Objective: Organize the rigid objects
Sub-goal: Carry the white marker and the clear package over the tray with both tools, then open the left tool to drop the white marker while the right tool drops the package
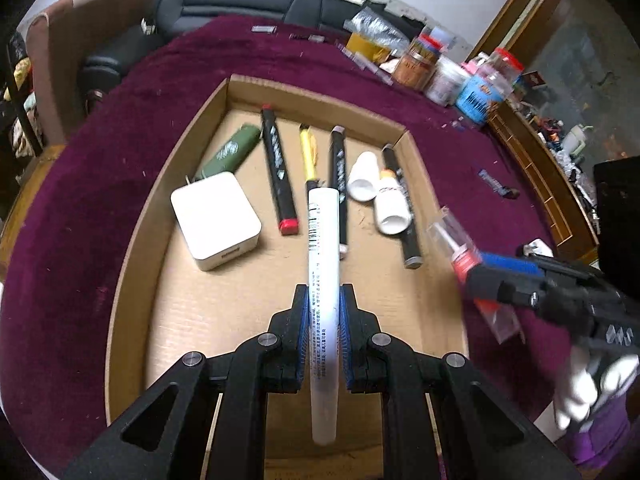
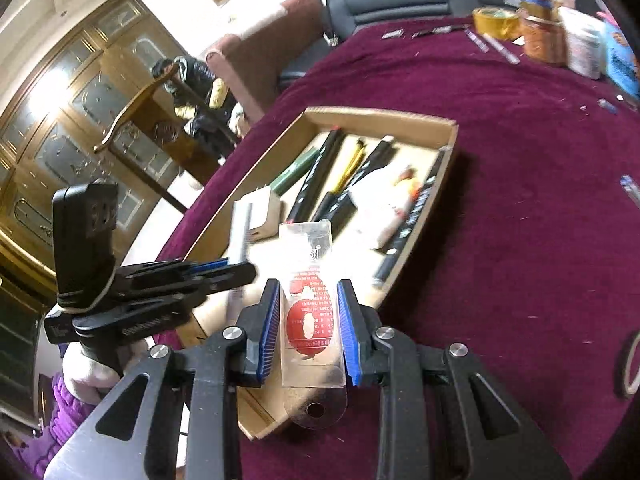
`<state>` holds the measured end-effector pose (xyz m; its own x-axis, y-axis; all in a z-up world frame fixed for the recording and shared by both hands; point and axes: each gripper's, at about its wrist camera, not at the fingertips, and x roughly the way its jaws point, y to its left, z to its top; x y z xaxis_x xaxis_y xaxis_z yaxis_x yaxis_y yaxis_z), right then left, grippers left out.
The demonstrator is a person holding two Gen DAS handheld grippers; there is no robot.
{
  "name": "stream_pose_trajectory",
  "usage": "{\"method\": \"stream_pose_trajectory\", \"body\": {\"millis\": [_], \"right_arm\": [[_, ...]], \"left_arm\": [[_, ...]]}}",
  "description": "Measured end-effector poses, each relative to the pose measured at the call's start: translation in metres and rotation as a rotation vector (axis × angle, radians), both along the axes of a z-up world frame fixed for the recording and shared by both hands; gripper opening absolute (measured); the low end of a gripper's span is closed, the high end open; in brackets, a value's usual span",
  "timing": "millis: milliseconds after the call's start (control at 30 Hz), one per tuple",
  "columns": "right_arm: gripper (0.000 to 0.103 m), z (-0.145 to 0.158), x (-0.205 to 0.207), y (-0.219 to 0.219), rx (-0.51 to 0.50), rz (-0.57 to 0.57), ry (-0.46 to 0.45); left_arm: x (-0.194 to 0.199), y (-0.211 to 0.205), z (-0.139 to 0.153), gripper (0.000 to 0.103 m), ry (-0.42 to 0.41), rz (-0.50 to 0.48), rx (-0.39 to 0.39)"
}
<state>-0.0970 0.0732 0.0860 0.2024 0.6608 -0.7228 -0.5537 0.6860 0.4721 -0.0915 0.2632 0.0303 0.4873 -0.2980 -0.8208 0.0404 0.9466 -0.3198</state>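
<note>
The left claw [image 1: 323, 336] is closed on a white tube [image 1: 323, 264], blue pads pressing both its sides. The tube's long axis runs from 6 toward 12 o'clock, its far end out over the cardboard tray [image 1: 132, 248]; its small print is too fine to read, and its near end is blurred.

The right claw [image 2: 309, 328] is clamped on a clear blister pack [image 2: 310, 292] with red printing, long axis also 6 to 12 o'clock, hang-hole end nearest the camera, just over the tray's near rim. In the left wrist view this pack [image 1: 460, 252] is motion-blurred at 3 o'clock.

Farther in, the tray holds a white charger [image 1: 216, 226], a green lighter [image 1: 232, 152], black markers [image 1: 278, 172] and two white bottles [image 1: 394, 204]. The tray sits on the purple-clothed table [image 1: 80, 216]. Jars [image 1: 416, 64] at 1 o'clock are hard to make out.
</note>
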Motion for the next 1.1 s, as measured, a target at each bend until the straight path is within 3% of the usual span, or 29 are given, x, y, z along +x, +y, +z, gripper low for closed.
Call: {"method": "stream_pose_trajectory", "body": {"millis": [133, 267, 400, 467, 567, 800, 967, 1100], "right_arm": [[0.026, -0.012, -0.001, 0.024, -0.044, -0.004, 0.028], [0.026, -0.020, 0.001, 0.035, -0.084, -0.029, 0.037], [0.026, -0.030, 0.005, 0.037, -0.103, -0.061, 0.073], [0.026, -0.032, 0.005, 0.038, -0.114, -0.076, 0.083], [0.026, -0.036, 0.004, 0.041, -0.137, -0.091, 0.091], [0.028, -0.036, -0.004, 0.061, -0.181, -0.103, 0.070], [0.030, -0.034, -0.005, 0.062, -0.177, -0.107, 0.051], [0.030, -0.014, -0.009, 0.034, -0.144, -0.142, -0.063]], "left_arm": [[0.006, -0.001, -0.013, 0.011, 0.044, 0.029, 0.028], [0.002, 0.000, -0.013, 0.014, 0.036, 0.044, 0.016], [-0.008, 0.007, -0.003, 0.043, 0.010, 0.082, -0.010], [-0.017, 0.010, 0.006, 0.043, -0.020, 0.094, -0.030], [-0.027, 0.014, 0.019, 0.054, -0.058, 0.118, -0.043], [-0.051, 0.026, 0.034, 0.056, -0.127, 0.172, -0.059], [-0.061, 0.039, 0.037, 0.065, -0.126, 0.226, -0.069], [-0.068, 0.049, 0.034, 0.065, -0.117, 0.273, -0.070]]}}
